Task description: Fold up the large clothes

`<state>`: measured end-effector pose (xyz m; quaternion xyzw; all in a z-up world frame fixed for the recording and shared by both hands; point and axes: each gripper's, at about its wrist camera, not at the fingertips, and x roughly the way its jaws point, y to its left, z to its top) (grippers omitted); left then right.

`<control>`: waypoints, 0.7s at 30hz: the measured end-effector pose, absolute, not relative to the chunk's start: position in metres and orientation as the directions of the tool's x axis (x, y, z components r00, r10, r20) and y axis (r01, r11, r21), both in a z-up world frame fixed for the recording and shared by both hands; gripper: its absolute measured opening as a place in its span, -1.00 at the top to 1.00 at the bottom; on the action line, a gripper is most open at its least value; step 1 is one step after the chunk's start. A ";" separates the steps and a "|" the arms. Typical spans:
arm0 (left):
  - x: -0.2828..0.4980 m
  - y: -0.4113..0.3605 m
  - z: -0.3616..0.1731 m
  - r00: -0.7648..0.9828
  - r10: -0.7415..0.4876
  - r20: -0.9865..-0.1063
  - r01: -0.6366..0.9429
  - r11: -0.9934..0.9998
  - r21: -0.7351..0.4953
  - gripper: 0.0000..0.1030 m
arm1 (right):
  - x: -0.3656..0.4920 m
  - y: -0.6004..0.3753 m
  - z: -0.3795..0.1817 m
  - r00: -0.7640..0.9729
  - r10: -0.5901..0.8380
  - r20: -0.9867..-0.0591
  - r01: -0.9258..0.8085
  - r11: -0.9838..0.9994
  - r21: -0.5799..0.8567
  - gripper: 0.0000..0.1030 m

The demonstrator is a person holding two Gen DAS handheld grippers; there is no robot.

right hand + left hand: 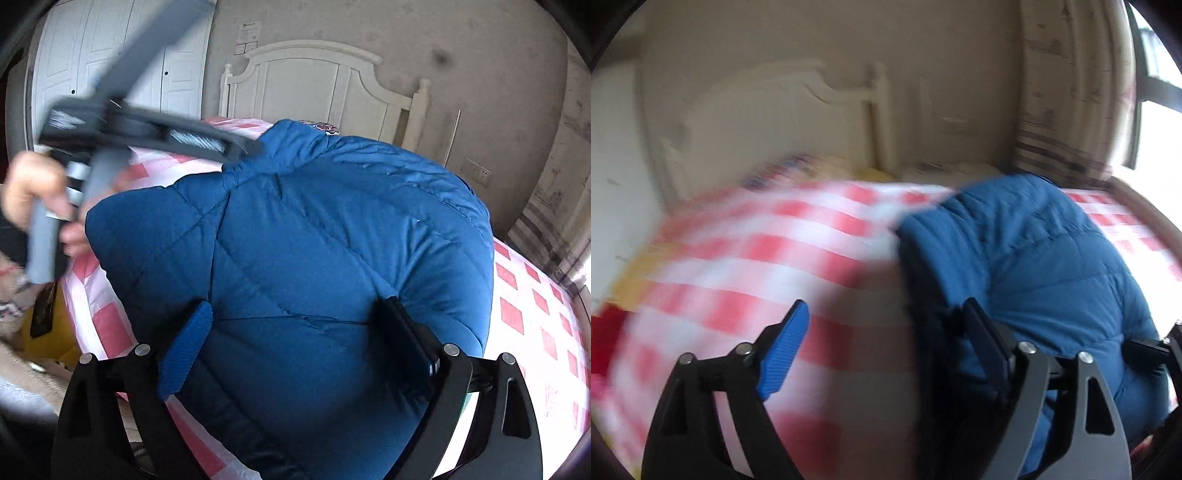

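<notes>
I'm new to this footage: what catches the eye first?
A puffy blue quilted jacket lies heaped on the red-and-white checked bedspread, filling the right wrist view. The right tool hangs open over it, and a white headboard stands behind.

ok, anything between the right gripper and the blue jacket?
Nothing visible. The right gripper is open with the blue jacket lying directly under and ahead of its fingers on the checked bedspread. The left gripper, open too, is off to the jacket's left edge.
</notes>
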<state>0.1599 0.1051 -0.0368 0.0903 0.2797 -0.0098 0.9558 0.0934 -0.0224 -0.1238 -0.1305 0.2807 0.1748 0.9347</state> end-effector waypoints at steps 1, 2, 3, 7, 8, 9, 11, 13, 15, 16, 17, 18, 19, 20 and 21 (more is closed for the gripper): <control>0.148 0.104 -0.028 0.864 0.072 -0.498 0.031 0.980 0.195 -0.78 | 0.093 -0.023 -0.125 0.781 0.255 -0.571 -0.400 0.905 -0.143 -0.75; 0.133 0.103 -0.018 0.885 0.083 -0.457 0.013 0.979 0.202 -0.82 | 0.094 -0.023 -0.125 0.781 0.255 -0.570 -0.400 0.905 -0.143 -0.75; 0.122 0.102 -0.011 0.897 0.060 -0.439 0.025 0.982 0.186 -0.87 | 0.093 -0.023 -0.126 0.782 0.254 -0.570 -0.399 0.906 -0.144 -0.75; 0.108 0.091 -0.011 0.881 -0.042 -0.472 0.122 0.983 0.141 -0.85 | 0.091 -0.022 -0.129 0.785 0.251 -0.566 -0.396 0.906 -0.147 -0.75; 0.111 0.087 -0.017 0.869 -0.063 -0.491 0.146 0.980 0.132 -0.81 | 0.091 -0.022 -0.129 0.787 0.252 -0.564 -0.396 0.906 -0.148 -0.75; 0.116 0.083 -0.027 0.846 -0.087 -0.527 0.175 0.977 0.119 -0.66 | 0.088 -0.022 -0.129 0.790 0.257 -0.556 -0.398 0.906 -0.147 -0.75; 0.135 0.077 -0.055 0.783 -0.104 -0.613 0.199 0.976 0.089 -0.46 | 0.084 -0.023 -0.131 0.798 0.267 -0.540 -0.401 0.905 -0.145 -0.75; 0.150 0.081 -0.083 0.748 -0.129 -0.651 0.203 0.978 0.040 -0.50 | 0.080 -0.023 -0.132 0.801 0.265 -0.536 -0.402 0.903 -0.154 -0.75; 0.155 0.090 -0.097 0.750 -0.160 -0.641 0.194 0.981 -0.018 -0.58 | 0.080 -0.019 -0.133 0.803 0.257 -0.537 -0.403 0.899 -0.173 -0.75; 0.156 0.091 -0.099 0.750 -0.161 -0.642 0.193 0.981 -0.020 -0.58 | 0.080 -0.018 -0.133 0.804 0.256 -0.537 -0.403 0.899 -0.174 -0.75; 0.155 0.090 -0.099 0.754 -0.150 -0.639 0.190 0.982 -0.007 -0.58 | 0.079 -0.018 -0.133 0.804 0.256 -0.537 -0.402 0.899 -0.174 -0.75; 0.155 0.087 -0.099 0.762 -0.135 -0.634 0.187 0.982 0.016 -0.58 | 0.079 -0.018 -0.133 0.800 0.257 -0.542 -0.404 0.899 -0.170 -0.75; 0.153 0.085 -0.100 0.770 -0.120 -0.627 0.183 0.982 0.037 -0.58 | 0.079 -0.018 -0.130 0.791 0.260 -0.553 -0.410 0.897 -0.164 -0.75; 0.153 0.084 -0.100 0.775 -0.114 -0.621 0.179 0.983 0.044 -0.58 | 0.079 -0.018 -0.125 0.777 0.265 -0.571 -0.420 0.894 -0.157 -0.74; 0.152 0.085 -0.101 0.775 -0.116 -0.621 0.177 0.983 0.037 -0.59 | 0.077 -0.019 -0.115 0.754 0.277 -0.595 -0.441 0.885 -0.148 -0.70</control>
